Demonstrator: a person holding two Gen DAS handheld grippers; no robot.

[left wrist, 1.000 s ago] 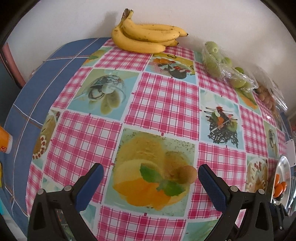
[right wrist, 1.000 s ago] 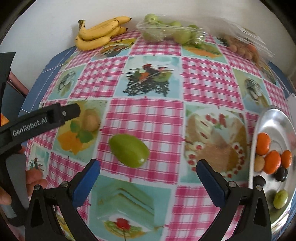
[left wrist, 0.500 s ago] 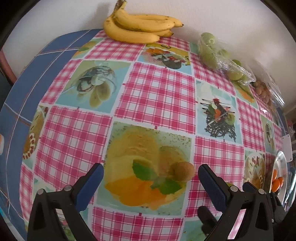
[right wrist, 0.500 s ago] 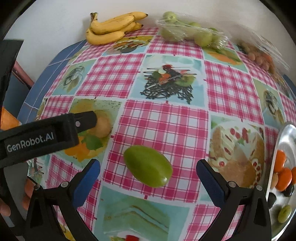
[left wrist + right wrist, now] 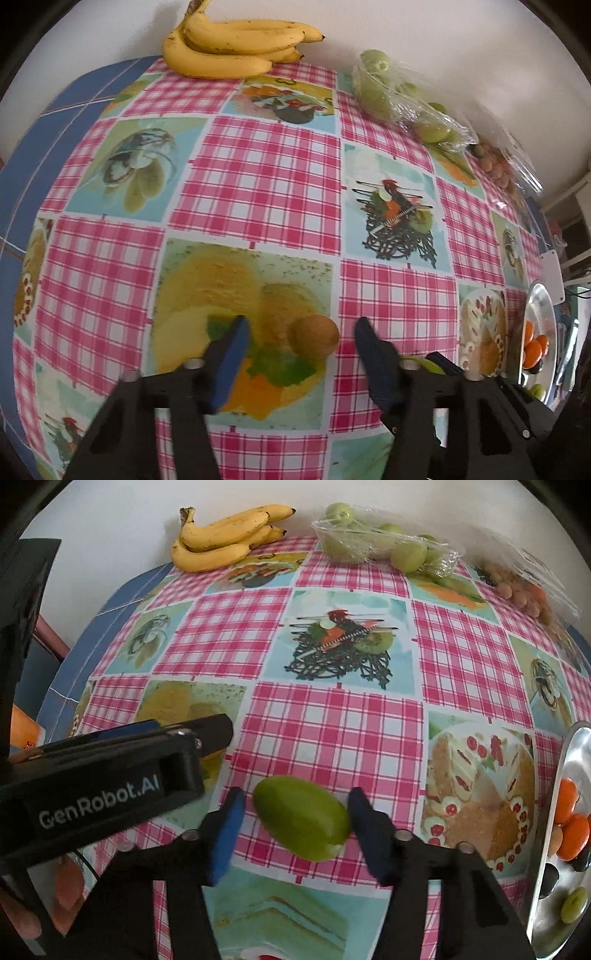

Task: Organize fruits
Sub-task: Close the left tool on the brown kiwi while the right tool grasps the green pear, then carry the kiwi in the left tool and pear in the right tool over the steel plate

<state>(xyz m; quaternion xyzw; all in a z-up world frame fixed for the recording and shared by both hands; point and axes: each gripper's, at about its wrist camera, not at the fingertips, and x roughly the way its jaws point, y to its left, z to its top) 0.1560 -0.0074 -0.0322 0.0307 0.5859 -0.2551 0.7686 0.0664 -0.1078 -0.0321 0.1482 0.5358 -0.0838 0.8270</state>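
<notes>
Here, both tools half-open — right tool (image 5: 293, 806) around green mango (image 5: 302, 818), left tool (image 5: 300, 332) around kiwi (image 5: 314, 336).

Beside the steel tray (image 5: 574, 746) we count one green mango (image 5: 301, 818), one kiwi (image 5: 314, 336), one banana bunch (image 5: 225, 539) and two fruit bags (image 5: 384, 546).

The left black two-finger gripper with blue pads (image 5: 299, 332) was held low, its jaws parted with a clear gap between the fingers. The right black two-finger gripper with blue pads (image 5: 293, 805) stood likewise parted, just right of the left one. Bare fingers (image 5: 26, 919) showed at the lower-left edge.
</notes>
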